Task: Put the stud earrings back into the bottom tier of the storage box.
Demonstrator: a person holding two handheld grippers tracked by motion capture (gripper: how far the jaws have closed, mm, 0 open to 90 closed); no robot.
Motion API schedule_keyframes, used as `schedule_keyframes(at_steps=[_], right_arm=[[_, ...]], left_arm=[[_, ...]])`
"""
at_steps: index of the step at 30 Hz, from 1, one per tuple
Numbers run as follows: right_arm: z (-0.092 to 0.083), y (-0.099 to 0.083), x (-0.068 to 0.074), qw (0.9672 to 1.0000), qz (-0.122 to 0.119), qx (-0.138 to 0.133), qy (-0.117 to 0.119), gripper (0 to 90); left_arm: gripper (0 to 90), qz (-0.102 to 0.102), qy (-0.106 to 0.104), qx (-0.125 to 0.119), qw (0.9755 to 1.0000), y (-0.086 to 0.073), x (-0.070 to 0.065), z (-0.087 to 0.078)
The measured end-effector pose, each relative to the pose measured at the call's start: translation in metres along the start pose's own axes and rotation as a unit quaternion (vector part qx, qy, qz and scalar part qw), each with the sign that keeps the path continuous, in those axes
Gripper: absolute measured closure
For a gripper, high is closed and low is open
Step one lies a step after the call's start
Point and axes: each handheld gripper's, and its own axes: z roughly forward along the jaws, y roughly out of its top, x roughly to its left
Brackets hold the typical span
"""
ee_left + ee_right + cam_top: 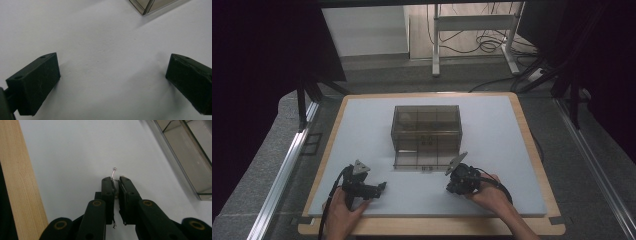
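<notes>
While right gripper (115, 180) pinches thin curved metal wire (113, 173), smooth white mat (75, 157)

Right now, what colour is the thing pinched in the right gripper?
Silver: a thin curved metal pin with a ball tip, clearest in the right gripper view.

Brightness: dim, murky at 9 and 3 o'clock in high view; white mat (492, 165) evenly lit.
Shadows: soft, beside left gripper (113, 82) jaws.
Focus: close jaws slightly soft.
</notes>
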Motion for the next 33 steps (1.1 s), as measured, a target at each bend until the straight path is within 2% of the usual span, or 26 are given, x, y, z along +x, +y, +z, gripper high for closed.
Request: schedule_keyframes(at_steps=[3, 12, 15, 16, 23, 26, 33], right_arm=[[0.0, 0.0, 0.0, 1.0, -0.002, 0.0, 0.001, 83.8], [0.0, 0.004, 0.001, 0.9999, -0.004, 0.015, -0.001, 84.3], [0.0, 0.003, -0.001, 0.9999, 0.0, 0.009, 0.005, 84.5], [-0.002, 0.003, -0.001, 0.9999, 0.003, -0.002, 0.014, 88.2], [-0.006, 0.007, 0.0, 0.9999, -0.003, 0.002, 0.01, 88.1], [-0.006, 0.009, -0.001, 0.9998, -0.004, -0.008, 0.016, 87.5], [0.002, 0.018, 0.001, 0.9996, -0.003, -0.016, 0.024, 79.8]], left_arm=[[0.0, 0.0, 0.0, 0.0, 1.0, 0.0, 0.0, 0.0], [0.0, -0.001, 0.0, 0.0, 1.0, 0.0, 0.0, 0.0], [0.0, -0.001, 0.0, 0.0, 1.0, 0.0, 0.0, 0.0], [0.0, -0.001, 0.0, 0.0, 1.0, 0.0, 0.0, 0.0], [0.0, -0.003, 0.0, -0.002, 1.0, 0.0, 0.0, 0.0], [0.0, -0.001, 0.0, 0.0, 1.0, 0.0, 0.0, 0.0], [0.0, -0.001, 0.0, 0.0, 1.0, 0.0, 0.0, 0.0]])
